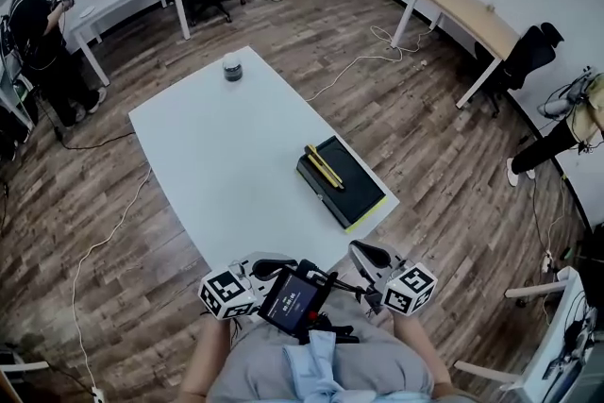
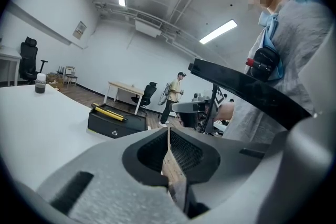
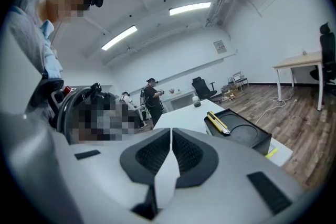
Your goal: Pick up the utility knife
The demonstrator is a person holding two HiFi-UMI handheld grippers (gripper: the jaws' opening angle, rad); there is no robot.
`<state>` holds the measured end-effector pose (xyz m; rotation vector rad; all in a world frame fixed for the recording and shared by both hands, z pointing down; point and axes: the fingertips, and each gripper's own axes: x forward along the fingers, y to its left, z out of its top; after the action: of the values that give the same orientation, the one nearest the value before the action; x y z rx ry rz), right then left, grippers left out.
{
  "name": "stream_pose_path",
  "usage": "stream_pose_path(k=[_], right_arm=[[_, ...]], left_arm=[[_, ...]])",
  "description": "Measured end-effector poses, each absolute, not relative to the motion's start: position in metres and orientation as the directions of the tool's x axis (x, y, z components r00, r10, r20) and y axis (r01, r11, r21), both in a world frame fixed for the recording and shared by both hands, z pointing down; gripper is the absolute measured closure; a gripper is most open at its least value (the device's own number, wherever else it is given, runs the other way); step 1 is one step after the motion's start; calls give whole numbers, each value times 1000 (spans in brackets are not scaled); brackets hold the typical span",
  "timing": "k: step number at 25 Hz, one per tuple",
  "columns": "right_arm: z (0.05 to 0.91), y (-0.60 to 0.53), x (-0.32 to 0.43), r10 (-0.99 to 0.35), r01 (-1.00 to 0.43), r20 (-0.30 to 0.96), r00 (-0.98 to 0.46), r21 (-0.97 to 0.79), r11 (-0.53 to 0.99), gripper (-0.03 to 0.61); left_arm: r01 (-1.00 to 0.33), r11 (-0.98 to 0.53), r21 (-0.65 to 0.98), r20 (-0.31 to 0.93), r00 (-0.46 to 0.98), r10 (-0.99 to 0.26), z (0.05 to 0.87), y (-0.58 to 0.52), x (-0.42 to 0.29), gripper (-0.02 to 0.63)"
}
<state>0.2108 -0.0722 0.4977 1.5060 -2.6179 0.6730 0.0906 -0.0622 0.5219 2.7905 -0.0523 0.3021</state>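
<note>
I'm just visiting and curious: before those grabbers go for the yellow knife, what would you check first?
1. Utility knife in sight, lying on the black box: ok.
2. Nothing covering the knife: ok.
3. Right gripper jaws apart for a grab: not ok, together, empty.
4. Left gripper jaws apart: not ok, together, empty.
5. Grippers near the knife: not ok, both by the person's lap.
6. Blade retracted: cannot tell.

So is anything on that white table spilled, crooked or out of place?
Nothing looks spilled or broken. One small oddity: the yellow utility knife lies on top of the black box by the right edge of the table, and a yellow-green strip pokes out from under that box.
</note>
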Motion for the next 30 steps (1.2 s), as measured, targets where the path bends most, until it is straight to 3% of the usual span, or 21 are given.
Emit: stream_pose_path(k=[10,30], right_arm=[[507,-107,206,-764,-824,321,-559,-316,470,549],[538,-167,237,-731,-878,492,-472,-192,438,548]], left_arm=[[-135,-925,355,199,978,-67,527,-79,84,594],[-120,-911,394,212,977,-37,538,-78,91,594]])
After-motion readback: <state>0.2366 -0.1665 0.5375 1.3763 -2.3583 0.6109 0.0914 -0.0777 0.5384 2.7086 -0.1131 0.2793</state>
